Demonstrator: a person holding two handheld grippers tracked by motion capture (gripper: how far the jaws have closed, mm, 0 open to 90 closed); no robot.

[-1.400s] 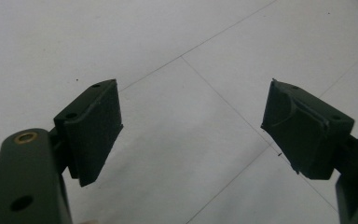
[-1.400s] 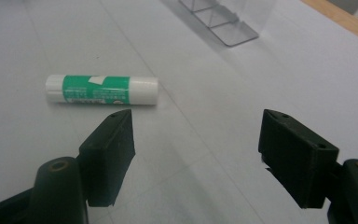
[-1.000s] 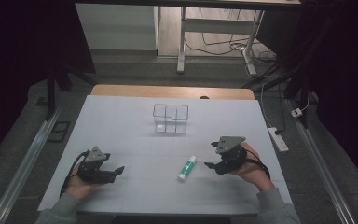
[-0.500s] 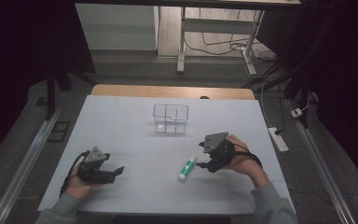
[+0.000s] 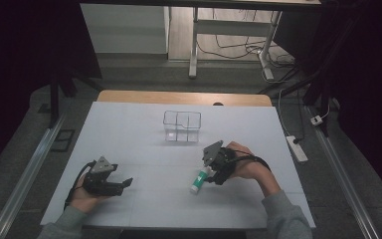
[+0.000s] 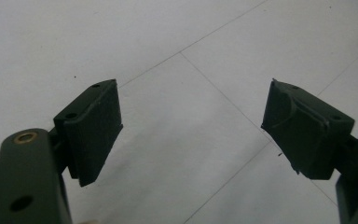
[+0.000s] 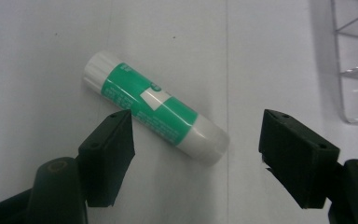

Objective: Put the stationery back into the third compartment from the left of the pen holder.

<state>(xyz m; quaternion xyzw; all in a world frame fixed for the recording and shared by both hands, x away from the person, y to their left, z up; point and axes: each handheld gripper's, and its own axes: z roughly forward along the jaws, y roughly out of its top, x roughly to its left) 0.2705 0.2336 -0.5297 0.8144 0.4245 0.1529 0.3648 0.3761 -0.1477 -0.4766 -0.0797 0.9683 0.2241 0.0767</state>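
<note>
Black right jaws: spread wide, gripping nothing; the glue stick point(image 7: 154, 113) lies flat between them, nearer the left jaw and angled across the gap.
Right gripper point(image 5: 210, 175): low over the stick's upper end in the high view; contact cannot be judged.
Glue stick: green label, white ends, on the white table point(image 5: 139, 134), on the person's side of the clear divided box point(image 5: 182, 126) and slightly right of it.
Left gripper point(image 5: 127, 182): jaws wide apart, nothing between them, bare table beneath; well left of the stick.
</note>
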